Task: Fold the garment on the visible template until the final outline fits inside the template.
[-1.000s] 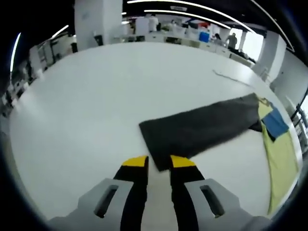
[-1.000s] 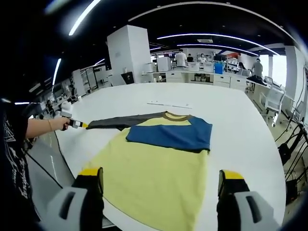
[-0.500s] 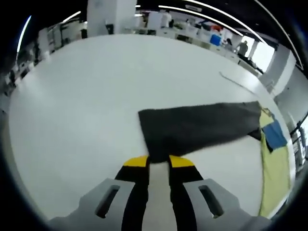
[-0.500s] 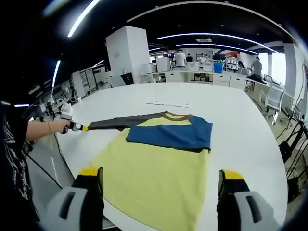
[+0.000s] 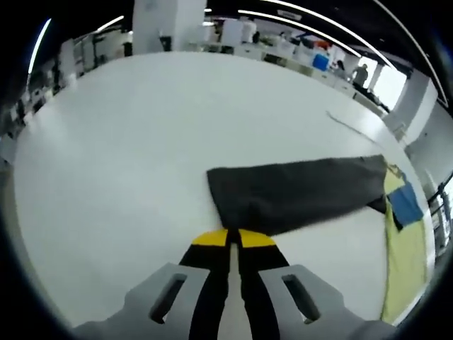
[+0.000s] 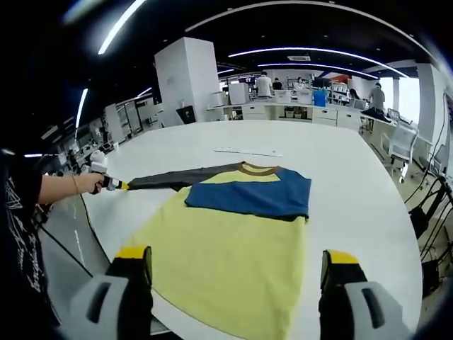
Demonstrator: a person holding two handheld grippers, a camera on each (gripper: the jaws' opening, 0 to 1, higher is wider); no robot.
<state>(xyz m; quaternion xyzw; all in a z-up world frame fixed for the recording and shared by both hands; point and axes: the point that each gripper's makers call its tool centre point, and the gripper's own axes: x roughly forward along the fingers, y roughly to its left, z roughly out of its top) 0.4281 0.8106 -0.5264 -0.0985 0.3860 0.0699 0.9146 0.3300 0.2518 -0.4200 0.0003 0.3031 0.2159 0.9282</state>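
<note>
White table [image 6: 340, 177], perhaps an office beyond.

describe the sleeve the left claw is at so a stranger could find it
On the white table lies a yellow shirt. One sleeve is folded blue across its chest; the other, the dark grey sleeve, lies stretched straight out sideways.
</note>
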